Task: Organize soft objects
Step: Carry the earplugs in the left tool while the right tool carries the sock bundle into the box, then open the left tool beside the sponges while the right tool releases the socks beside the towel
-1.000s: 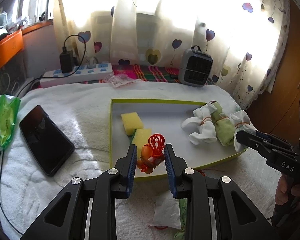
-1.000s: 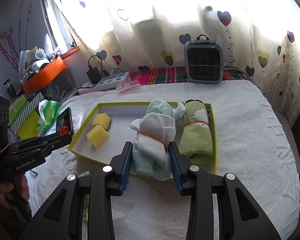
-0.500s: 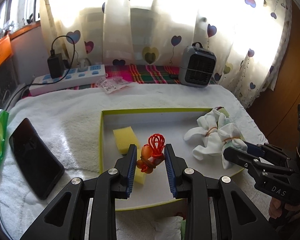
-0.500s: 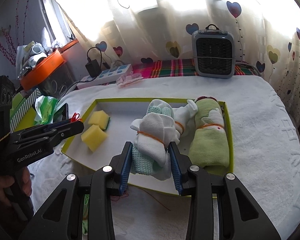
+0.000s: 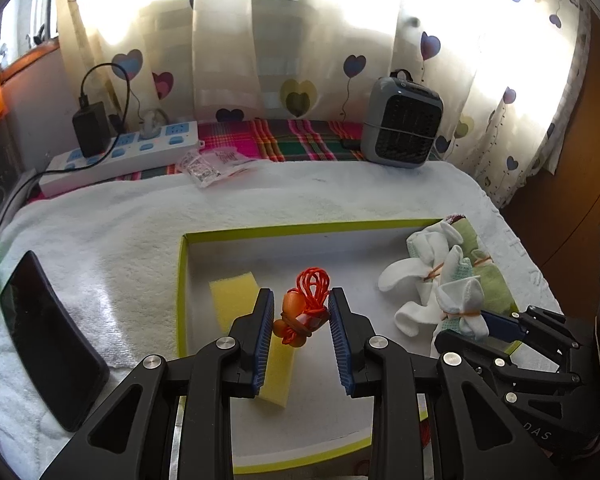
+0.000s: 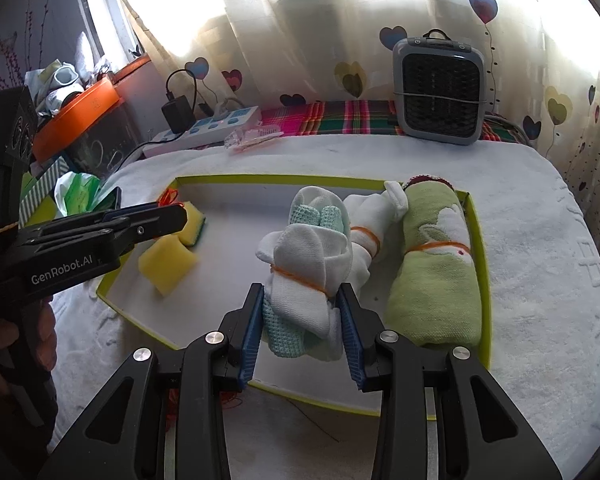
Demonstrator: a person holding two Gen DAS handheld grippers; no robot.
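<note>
Both grippers had moved forward and a little lower over the shallow green-edged tray [image 5: 182, 280] since a second before, so the tray filled more of each view. Seen from the left wrist, the left gripper [image 5: 302, 314] held a small bundle of orange earplugs on a coiled red cord [image 5: 304, 308] between its blue-padded fingers [image 5: 262, 336], which were closed to a narrow gap and gripping it. The bundle hung above two yellow sponges [image 5: 232, 298] lying in the tray's left part.

Seen from the right wrist, the right gripper [image 6: 302, 320] had its fingers [image 6: 350, 336] pressed on both sides of a white and mint-green sock bundle [image 6: 300, 276] tied with an orange rubber band. This bundle sat over the middle of the tray, just beside another white sock bundle [image 6: 366, 216] and a rolled green towel [image 6: 436, 276] lying along the tray's right wall.

The tray rested on a white towel-covered tabletop [image 6: 540, 264]. A black phone [image 5: 48, 344] lay to the tray's left. A power strip [image 5: 124, 156] and a small grey heater [image 5: 402, 124] stood at the back by heart-patterned curtains.
</note>
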